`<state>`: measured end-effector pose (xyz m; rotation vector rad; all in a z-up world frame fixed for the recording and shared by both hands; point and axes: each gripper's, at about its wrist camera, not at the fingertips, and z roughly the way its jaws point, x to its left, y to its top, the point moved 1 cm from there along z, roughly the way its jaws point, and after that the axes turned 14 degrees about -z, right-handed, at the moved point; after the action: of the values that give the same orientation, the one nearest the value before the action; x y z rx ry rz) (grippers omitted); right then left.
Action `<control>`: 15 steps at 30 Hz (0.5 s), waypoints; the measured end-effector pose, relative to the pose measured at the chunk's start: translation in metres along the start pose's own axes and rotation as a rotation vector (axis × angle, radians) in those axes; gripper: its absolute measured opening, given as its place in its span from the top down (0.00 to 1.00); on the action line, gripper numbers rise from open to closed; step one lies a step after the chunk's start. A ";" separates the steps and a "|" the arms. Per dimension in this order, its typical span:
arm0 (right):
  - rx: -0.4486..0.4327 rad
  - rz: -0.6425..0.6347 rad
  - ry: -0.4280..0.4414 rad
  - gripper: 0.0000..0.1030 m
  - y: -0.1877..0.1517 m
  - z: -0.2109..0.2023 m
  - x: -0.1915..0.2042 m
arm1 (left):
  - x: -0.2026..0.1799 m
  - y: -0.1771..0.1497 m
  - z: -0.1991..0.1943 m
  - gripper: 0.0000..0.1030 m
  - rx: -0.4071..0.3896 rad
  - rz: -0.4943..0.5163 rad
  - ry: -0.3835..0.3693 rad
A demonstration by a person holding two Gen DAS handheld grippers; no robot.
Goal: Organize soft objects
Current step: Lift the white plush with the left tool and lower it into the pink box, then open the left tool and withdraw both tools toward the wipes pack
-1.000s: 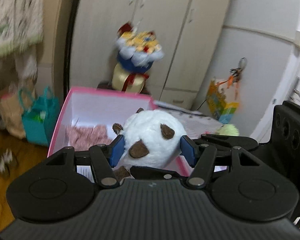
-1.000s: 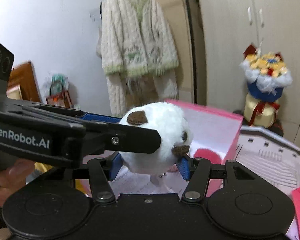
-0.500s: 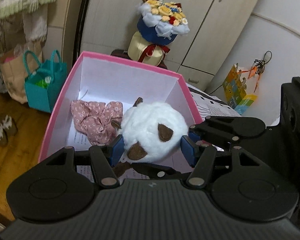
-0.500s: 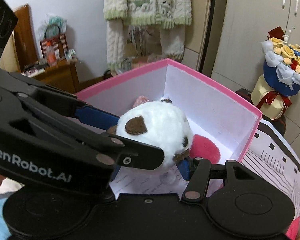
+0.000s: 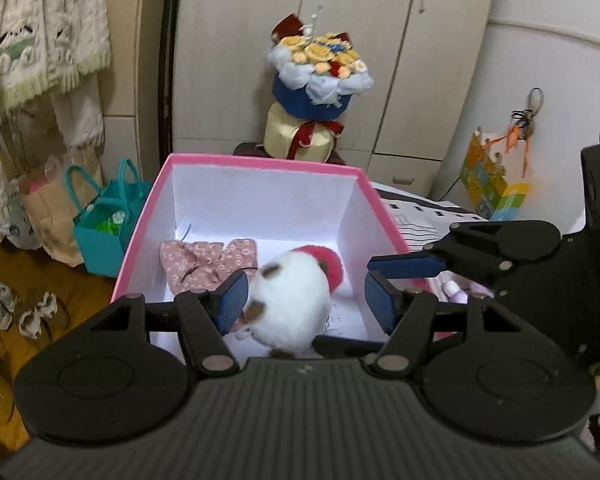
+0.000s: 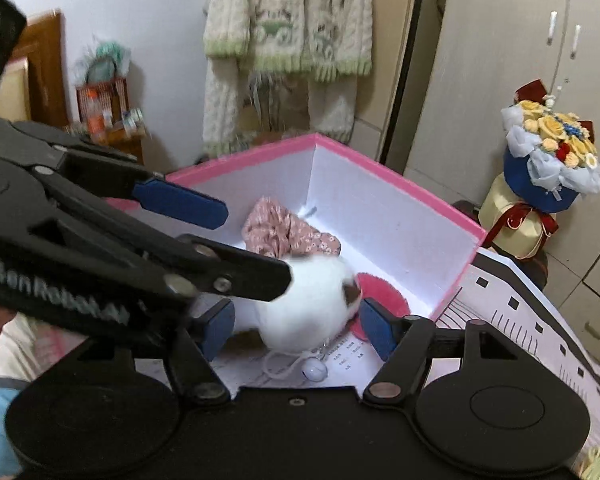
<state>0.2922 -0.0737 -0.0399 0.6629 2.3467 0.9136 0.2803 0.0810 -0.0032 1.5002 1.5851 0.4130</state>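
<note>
Left wrist view: the left tool [image 5: 302,302] hangs over the pink box [image 5: 260,159], jaws spread and just opened wider.
Plush: the white plush ball [image 5: 288,304] with brown patches sits in the box between the blue pads; the left pad is just beside it, the right pad stands apart.
Box contents: a floral pink cloth [image 5: 204,258] lies at 10 o'clock from the plush, a red fluffy piece [image 5: 328,258] at 1 o'clock.
Right tool: the right tool [image 6: 296,330] has also just opened, jaws spread, the white plush ball [image 6: 306,308] between them, unpinched.
Cord: a small white bell [image 6: 314,370] on a string lies at 6 o'clock from the plush.
Background: a flower bouquet [image 5: 320,76] stands behind the box.
</note>
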 end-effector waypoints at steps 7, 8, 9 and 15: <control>-0.093 0.036 0.035 0.28 -0.017 -0.056 0.007 | -0.013 -0.006 -0.047 0.36 -0.010 0.050 0.002; -0.097 0.036 0.031 0.28 -0.017 -0.062 0.009 | -0.017 -0.008 -0.054 0.36 -0.008 0.062 0.003; -0.103 0.036 0.026 0.28 -0.018 -0.069 0.011 | -0.020 -0.010 -0.060 0.35 -0.004 0.070 0.000; -0.139 0.058 0.039 0.28 -0.026 -0.118 0.021 | -0.040 -0.023 -0.101 0.29 0.054 0.132 -0.037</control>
<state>0.1962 -0.1326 0.0095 0.6652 2.2835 1.1133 0.1826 0.0724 0.0497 1.6501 1.4839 0.4178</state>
